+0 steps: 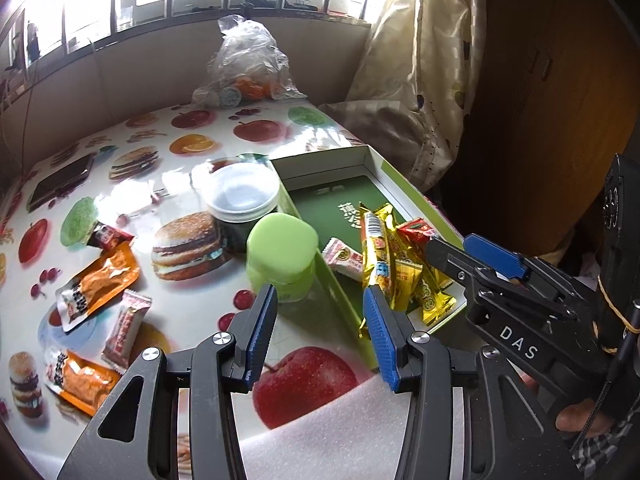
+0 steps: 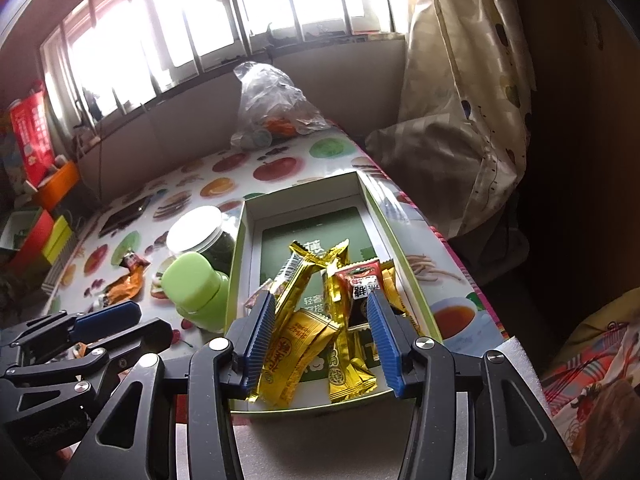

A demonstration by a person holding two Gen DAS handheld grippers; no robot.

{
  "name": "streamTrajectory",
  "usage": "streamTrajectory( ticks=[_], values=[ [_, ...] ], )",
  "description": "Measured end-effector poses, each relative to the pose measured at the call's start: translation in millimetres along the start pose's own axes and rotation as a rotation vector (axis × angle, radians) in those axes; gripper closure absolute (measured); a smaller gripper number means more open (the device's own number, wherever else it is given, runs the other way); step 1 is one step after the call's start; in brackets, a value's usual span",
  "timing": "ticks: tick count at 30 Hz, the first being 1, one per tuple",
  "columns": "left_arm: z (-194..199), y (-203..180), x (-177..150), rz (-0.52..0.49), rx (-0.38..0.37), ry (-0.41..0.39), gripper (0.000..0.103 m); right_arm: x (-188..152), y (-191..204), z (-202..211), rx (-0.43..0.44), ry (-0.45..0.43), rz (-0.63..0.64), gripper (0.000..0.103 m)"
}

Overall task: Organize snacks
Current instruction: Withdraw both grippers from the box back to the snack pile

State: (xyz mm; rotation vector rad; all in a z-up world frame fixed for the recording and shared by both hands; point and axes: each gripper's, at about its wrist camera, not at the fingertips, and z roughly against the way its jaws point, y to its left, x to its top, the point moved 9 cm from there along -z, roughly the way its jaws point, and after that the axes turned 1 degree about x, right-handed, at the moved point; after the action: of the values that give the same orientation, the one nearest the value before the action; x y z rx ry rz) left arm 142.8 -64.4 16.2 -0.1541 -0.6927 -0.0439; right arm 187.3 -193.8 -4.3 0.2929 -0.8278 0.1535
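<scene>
A glossy tablecloth printed with apples, oranges and burgers (image 1: 132,204) covers the table. A dark flat phone (image 1: 60,184) lies at its far left edge. At the far end, against the grey wall below the barred window (image 2: 168,28), sits a crumpled clear plastic bag (image 1: 250,60) with something orange inside, possibly fruit. A cream curtain with dark leaf shapes (image 2: 468,92) hangs to the right of the table. Left of the table stands a red printed carton (image 2: 32,132) and an orange container (image 2: 60,184) below it. A white foam sheet (image 1: 320,432) lies on the near edge
</scene>
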Motion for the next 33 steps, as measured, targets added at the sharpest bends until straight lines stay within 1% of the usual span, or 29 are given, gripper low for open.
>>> streamTrajectory(
  ticks=[16,22,33],
  values=[
    [28,49,-22,0.057,0.079,-0.026,0.057,-6,59,8,0.083,-0.007,0.090,0.055],
    [35,71,-32,0.079,0.124,-0.031,0.057,-12,86,3,0.121,0.010,0.133,0.055],
    [44,110,-51,0.139,0.165,-0.026,0.057,-26,140,-7,0.187,0.042,0.233,0.055]
  ],
)
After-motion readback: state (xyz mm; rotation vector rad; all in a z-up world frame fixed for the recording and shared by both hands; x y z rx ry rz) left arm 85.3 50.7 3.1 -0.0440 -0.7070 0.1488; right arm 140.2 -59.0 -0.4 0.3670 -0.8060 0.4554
